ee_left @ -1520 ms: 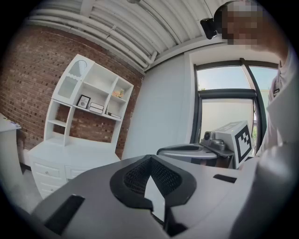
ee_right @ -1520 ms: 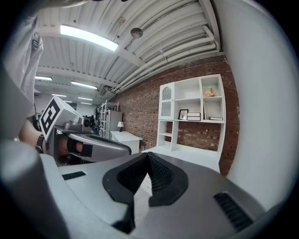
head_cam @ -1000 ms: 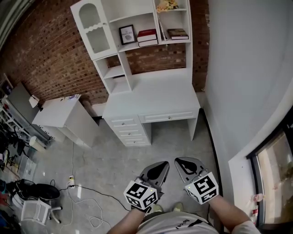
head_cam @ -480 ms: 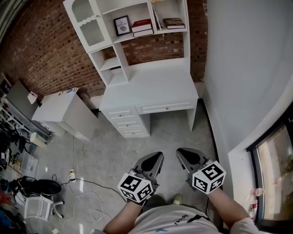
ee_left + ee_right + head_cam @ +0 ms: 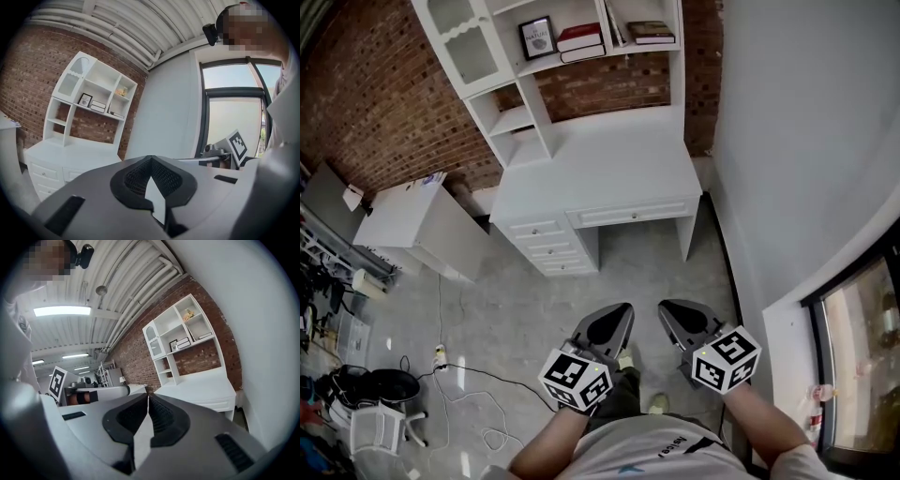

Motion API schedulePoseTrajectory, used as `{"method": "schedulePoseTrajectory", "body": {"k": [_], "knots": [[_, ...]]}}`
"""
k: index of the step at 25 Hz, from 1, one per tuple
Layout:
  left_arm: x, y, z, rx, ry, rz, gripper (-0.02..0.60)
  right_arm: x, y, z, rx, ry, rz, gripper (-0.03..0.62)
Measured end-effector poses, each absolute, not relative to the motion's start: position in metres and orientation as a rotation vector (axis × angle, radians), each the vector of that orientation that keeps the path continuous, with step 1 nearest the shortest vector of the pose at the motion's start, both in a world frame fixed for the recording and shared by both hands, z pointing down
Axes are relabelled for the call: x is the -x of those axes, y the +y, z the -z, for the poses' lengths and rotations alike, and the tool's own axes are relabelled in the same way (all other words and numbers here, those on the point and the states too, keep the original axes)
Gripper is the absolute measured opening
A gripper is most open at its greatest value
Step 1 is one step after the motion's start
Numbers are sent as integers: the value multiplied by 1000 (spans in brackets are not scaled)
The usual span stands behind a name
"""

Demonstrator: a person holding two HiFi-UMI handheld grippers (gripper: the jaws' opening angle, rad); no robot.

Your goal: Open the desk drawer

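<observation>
A white desk (image 5: pixel 609 164) with a shelf hutch stands against the brick wall. Its wide drawer (image 5: pixel 633 212) under the top is closed, with a small knob. A stack of small drawers (image 5: pixel 546 249) sits at its left end. My left gripper (image 5: pixel 623 307) and right gripper (image 5: pixel 664 307) hang side by side over the floor, well short of the desk, both shut and holding nothing. In the left gripper view its jaws (image 5: pixel 150 158) meet at the tips, with the desk (image 5: pixel 70 152) far off. In the right gripper view the jaws (image 5: pixel 148 395) are also together, and the desk (image 5: pixel 201 390) lies ahead.
A low white cabinet (image 5: pixel 408 220) stands left of the desk. Cables (image 5: pixel 478 384) trail over the grey floor, and a small white chair (image 5: pixel 380 427) sits at the lower left. A grey wall (image 5: pixel 806 141) and a window (image 5: pixel 862 366) run along the right.
The desk has come closer and risen in the head view as I walk forward. Both grippers travelled with me, still shut; the right one rolled a little.
</observation>
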State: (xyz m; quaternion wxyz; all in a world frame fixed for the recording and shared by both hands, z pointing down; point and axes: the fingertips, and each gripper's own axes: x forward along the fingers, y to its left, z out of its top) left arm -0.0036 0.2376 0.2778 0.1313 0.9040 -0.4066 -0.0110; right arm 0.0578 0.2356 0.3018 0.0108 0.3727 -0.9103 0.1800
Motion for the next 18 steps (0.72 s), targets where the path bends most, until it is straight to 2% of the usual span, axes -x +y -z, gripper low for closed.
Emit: {"method": "schedulePoseTrajectory", "body": {"k": [18], "knots": [[50,17,-331,-2663,-1063,-41,12,-11,20,-358,-1280,-2776,-752,20]]}}
